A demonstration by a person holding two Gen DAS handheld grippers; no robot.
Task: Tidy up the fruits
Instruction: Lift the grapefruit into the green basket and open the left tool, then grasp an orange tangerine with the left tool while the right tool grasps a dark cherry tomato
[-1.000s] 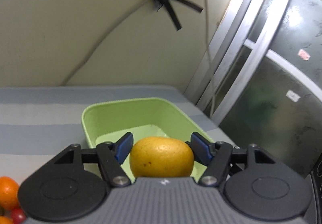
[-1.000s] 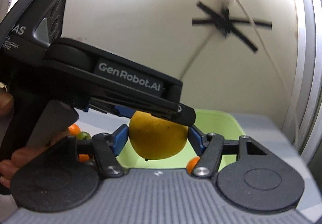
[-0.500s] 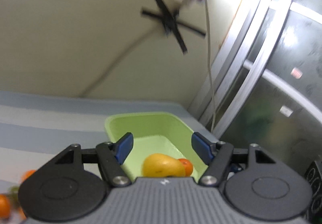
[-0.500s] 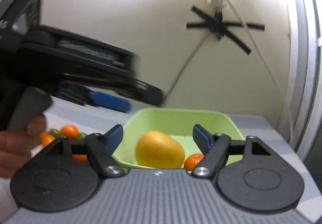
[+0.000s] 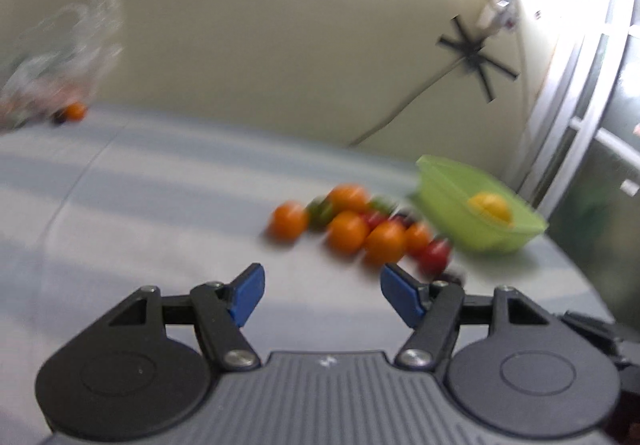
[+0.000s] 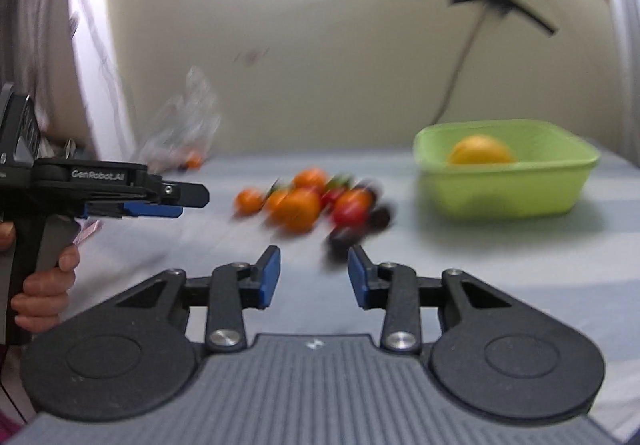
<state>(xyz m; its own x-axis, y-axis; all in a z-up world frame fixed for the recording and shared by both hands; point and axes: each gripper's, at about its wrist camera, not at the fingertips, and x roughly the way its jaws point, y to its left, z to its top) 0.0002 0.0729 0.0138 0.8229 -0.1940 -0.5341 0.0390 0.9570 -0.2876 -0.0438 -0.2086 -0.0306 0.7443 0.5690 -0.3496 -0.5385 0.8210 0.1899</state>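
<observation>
The left camera sits just behind the left gripper and looks forward and a bit down over its fingers. The fruit pile lies just ahead and right; the green tub is farther right.

The right camera rides behind the right gripper, with the pile straight ahead and the tub to the right. Both blurry views share the pile, tub, and probably the same plastic bag.

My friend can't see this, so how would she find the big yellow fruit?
Look for the green tub on the striped tablecloth, right of the fruit pile. The yellow fruit sits inside it, bigger than the loose oranges outside.
</observation>
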